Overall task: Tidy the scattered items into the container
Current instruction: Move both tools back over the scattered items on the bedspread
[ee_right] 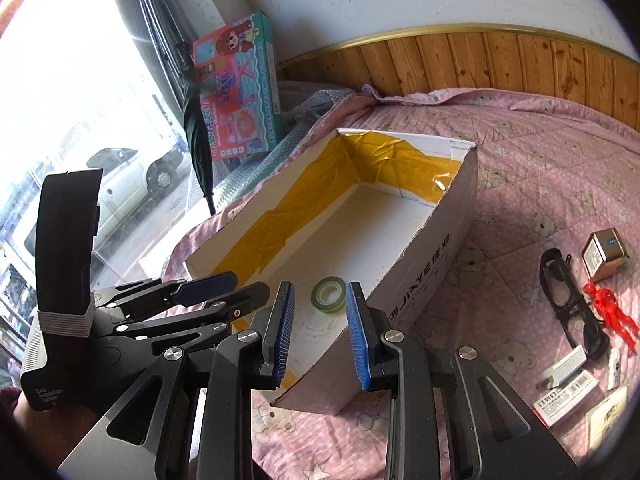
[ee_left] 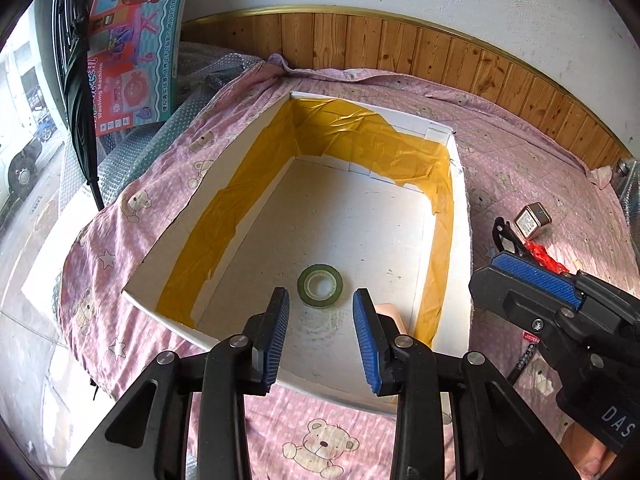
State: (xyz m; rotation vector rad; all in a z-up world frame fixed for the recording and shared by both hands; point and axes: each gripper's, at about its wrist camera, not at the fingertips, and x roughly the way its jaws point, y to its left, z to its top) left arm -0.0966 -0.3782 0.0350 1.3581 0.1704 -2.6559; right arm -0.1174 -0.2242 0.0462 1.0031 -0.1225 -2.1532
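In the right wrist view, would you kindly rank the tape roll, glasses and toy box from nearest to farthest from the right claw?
1. Tape roll, in the box just ahead of the right claw.
2. Glasses, on the bedspread to the right.
3. Toy box, far left by the window.

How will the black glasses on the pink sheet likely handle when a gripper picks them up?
The black glasses look thin-framed, so probably light but easy to bend. Their lenses seem smooth, so the pads may slip. The soft bed sheet underneath could give, complicating a low pinch.
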